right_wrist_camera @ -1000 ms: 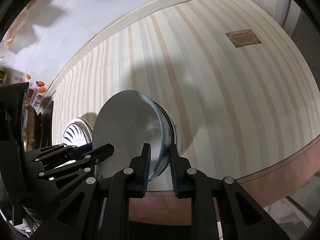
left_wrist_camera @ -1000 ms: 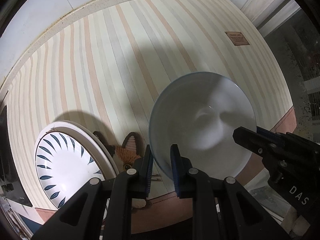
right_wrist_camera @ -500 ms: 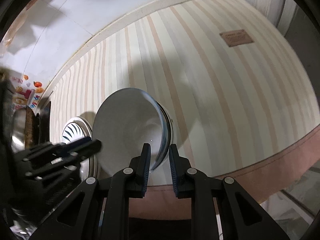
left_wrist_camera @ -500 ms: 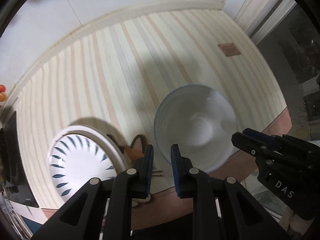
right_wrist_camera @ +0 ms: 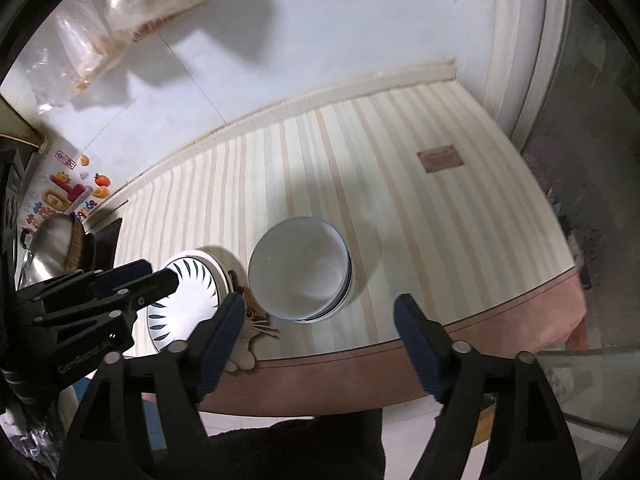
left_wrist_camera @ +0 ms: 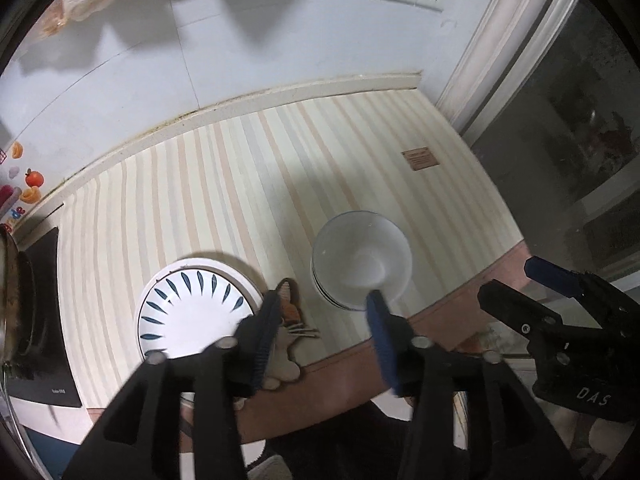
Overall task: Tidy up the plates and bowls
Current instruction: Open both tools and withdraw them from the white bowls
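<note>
Two hand-held grippers hang above the striped tabletop (left_wrist_camera: 240,184), both with jaws opening and nothing between them: the left hand-held gripper (left_wrist_camera: 320,308); the right hand-held gripper (right_wrist_camera: 320,312) (wider). The white bowl stack (right_wrist_camera: 300,272) stands near the front edge; the blue-patterned plate (left_wrist_camera: 192,312) lies just beside it, leftward.

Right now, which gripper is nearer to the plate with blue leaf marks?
Left. The left gripper hangs over the plate's right edge, jaws opening; the right gripper hangs beyond the bowls, also opening.
</note>
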Action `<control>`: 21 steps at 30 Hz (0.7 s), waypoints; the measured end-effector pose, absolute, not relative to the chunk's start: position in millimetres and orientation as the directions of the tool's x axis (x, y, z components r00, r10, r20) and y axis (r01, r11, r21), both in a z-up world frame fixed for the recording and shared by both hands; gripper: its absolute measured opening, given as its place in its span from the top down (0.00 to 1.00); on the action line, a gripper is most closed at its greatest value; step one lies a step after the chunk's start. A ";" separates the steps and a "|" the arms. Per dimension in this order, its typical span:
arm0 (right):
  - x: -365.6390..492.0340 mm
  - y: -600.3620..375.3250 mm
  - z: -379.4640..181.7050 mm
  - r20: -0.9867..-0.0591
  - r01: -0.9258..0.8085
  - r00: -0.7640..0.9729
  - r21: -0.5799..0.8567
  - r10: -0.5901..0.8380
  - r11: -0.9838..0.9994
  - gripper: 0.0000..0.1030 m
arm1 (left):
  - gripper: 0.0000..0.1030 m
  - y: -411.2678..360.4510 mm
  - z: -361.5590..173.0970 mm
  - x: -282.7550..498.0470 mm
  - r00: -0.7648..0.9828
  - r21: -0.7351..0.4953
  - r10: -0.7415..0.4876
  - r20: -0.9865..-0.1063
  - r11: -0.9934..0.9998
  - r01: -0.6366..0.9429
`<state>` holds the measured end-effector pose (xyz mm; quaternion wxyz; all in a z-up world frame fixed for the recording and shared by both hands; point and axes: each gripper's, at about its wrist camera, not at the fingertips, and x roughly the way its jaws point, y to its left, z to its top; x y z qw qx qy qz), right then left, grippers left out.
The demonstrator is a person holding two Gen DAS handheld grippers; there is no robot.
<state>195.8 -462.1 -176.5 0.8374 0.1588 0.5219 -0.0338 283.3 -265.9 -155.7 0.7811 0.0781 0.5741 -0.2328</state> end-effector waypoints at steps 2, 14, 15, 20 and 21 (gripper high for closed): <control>188.0 -458.5 -164.8 -0.878 0.215 0.467 0.228 0.105 0.950 0.14 | 0.30 -262.2 -151.3 279.8 0.230 -0.173 -0.299 -0.926 0.878 0.446; 150.9 -440.6 -115.8 -0.847 0.216 0.529 0.188 0.046 0.958 0.08 | 0.11 -242.5 -127.9 260.5 0.235 -0.240 -0.364 -0.901 0.870 0.430; 148.6 -439.9 -113.0 -0.844 0.217 0.535 0.188 0.045 0.958 0.08 | 0.11 -240.4 -127.0 259.4 0.232 -0.247 -0.369 -0.900 0.871 0.425; 142.6 -438.4 -103.8 -0.837 0.217 0.546 0.190 0.042 0.958 0.07 | 0.11 -233.7 -125.4 263.0 0.236 -0.262 -0.374 -0.897 0.879 0.399; 142.4 -439.5 -103.5 -0.836 0.219 0.547 0.196 0.046 0.956 0.07 | 0.11 -233.3 -126.4 265.1 0.234 -0.261 -0.372 -0.898 0.880 0.397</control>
